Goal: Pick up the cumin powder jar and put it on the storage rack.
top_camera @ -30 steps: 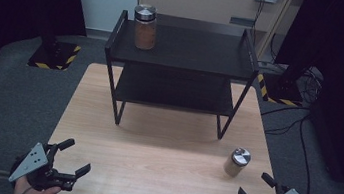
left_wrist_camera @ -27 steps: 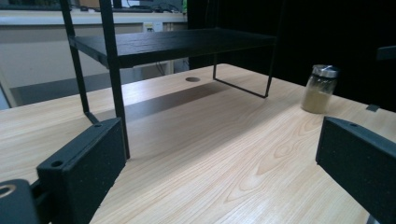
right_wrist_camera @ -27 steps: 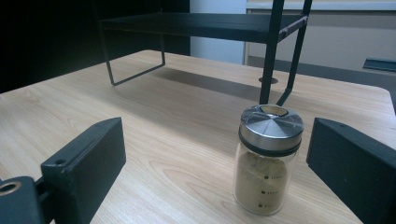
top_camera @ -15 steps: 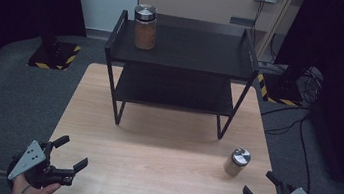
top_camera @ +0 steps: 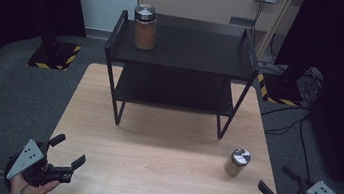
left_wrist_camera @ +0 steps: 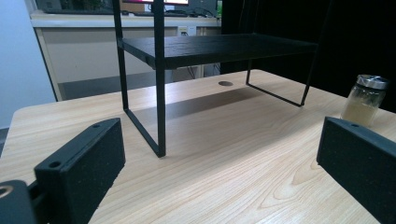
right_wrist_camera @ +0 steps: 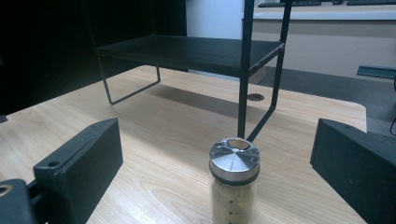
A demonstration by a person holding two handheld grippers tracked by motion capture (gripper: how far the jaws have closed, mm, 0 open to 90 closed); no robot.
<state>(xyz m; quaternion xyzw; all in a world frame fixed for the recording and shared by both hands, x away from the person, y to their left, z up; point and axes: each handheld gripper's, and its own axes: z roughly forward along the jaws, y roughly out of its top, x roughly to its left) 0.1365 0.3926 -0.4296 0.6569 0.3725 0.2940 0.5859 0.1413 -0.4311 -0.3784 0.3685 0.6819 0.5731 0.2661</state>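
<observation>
A small jar with a silver lid and pale contents stands on the wooden table at the front right. My right gripper is held open just right of it. Its jaws have just been opening, and no pad touches anything. In the right gripper view the small jar stands low between the two black jaws of the right gripper, clear of both. My left gripper hangs open at the front left corner, with nothing in it. From the left gripper the small jar shows far off at the right.
A black two-tier rack stands at the back of the table. On its top shelf, at the left end, is a tall jar with brown contents. The rack's front leg rises ahead of the left gripper. A dark grey floor surrounds the table.
My right gripper has risen and drifted a little to the right, away from the small jar. The left gripper has stayed where it was.
</observation>
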